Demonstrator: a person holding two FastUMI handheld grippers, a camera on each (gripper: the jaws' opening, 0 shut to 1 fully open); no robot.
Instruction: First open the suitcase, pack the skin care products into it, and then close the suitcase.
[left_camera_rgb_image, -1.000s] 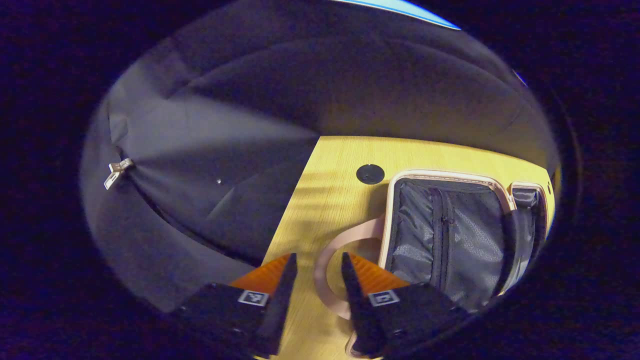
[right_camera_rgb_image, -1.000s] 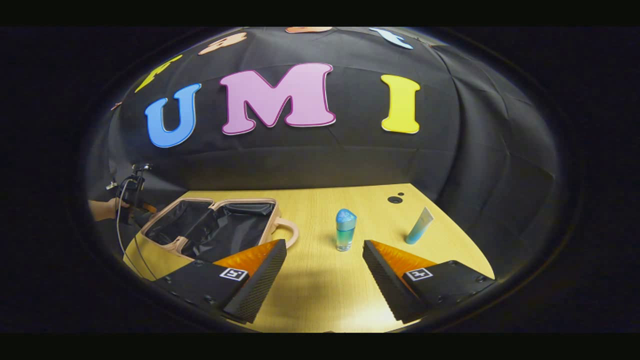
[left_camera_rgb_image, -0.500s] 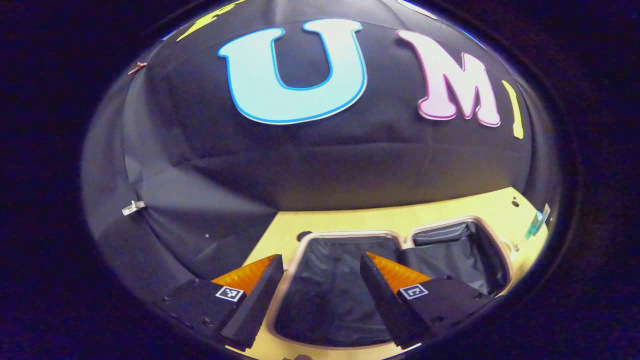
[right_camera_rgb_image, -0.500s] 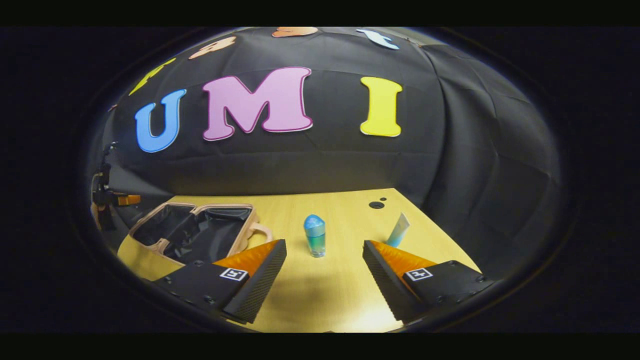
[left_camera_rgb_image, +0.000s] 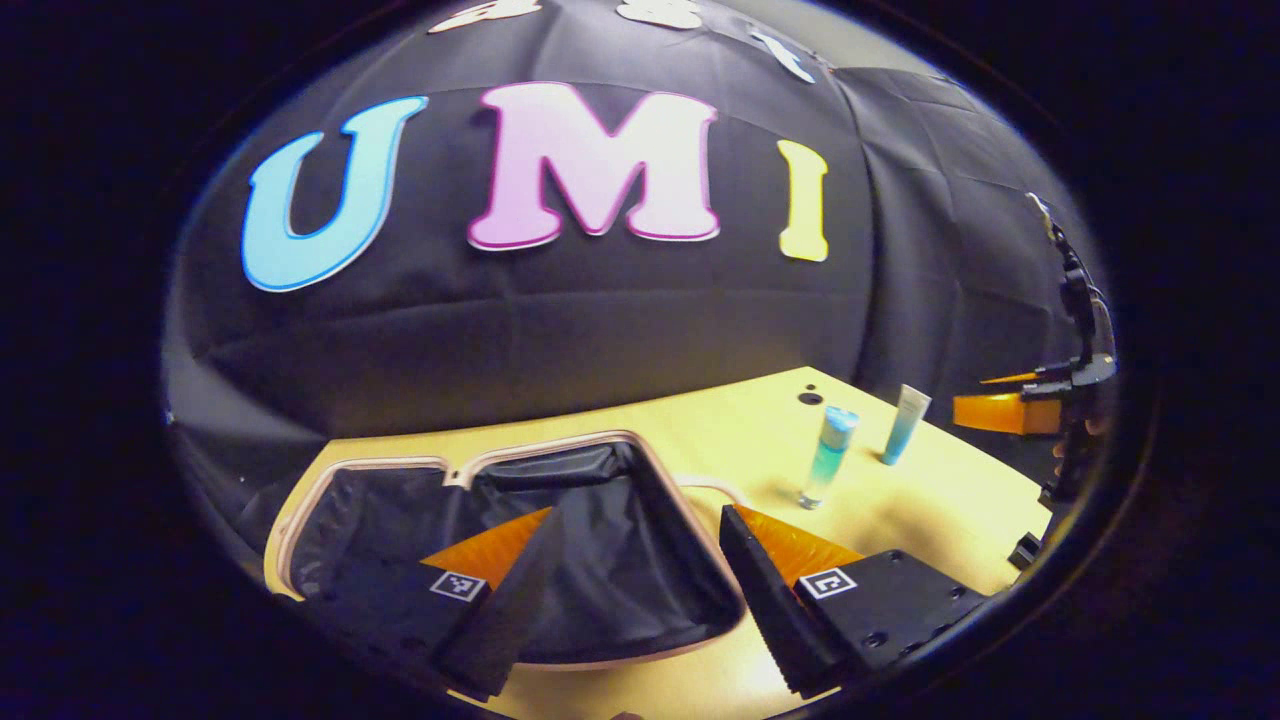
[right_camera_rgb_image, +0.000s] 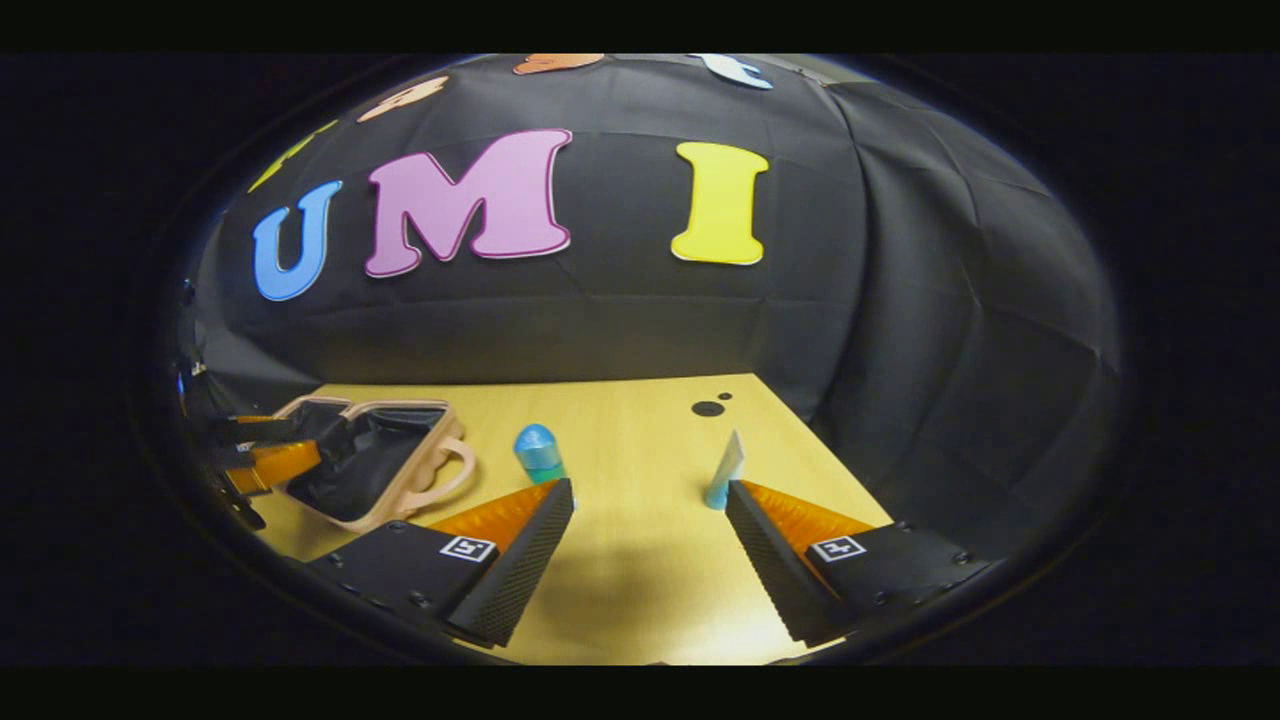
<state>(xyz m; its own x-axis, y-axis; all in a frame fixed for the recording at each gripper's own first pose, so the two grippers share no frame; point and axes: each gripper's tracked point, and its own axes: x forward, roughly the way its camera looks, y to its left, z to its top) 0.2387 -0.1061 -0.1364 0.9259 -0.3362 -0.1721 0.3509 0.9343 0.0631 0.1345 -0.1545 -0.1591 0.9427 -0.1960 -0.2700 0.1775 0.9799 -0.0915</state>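
Black cloth backs a yellow table (left_camera_rgb_image: 930, 500); the suitcase (left_camera_rgb_image: 640, 445) lies open at lower left, its dark lining bare; bottle (left_camera_rgb_image: 828, 455) and tube (left_camera_rgb_image: 905, 425) stand right of it; left gripper (left_camera_rgb_image: 635, 585) and right gripper (right_camera_rgb_image: 650, 560) gape, released.

A pale yellow wooden table (left_camera_rgb_image: 930, 500) stands in front of a black cloth wall (left_camera_rgb_image: 560, 320) that hangs in soft folds and creases behind it and wraps round the right side. Near the table's far edge sits a round dark cable hole (right_camera_rgb_image: 707, 408), with a smaller dark dot (right_camera_rgb_image: 725, 396) just beside it.
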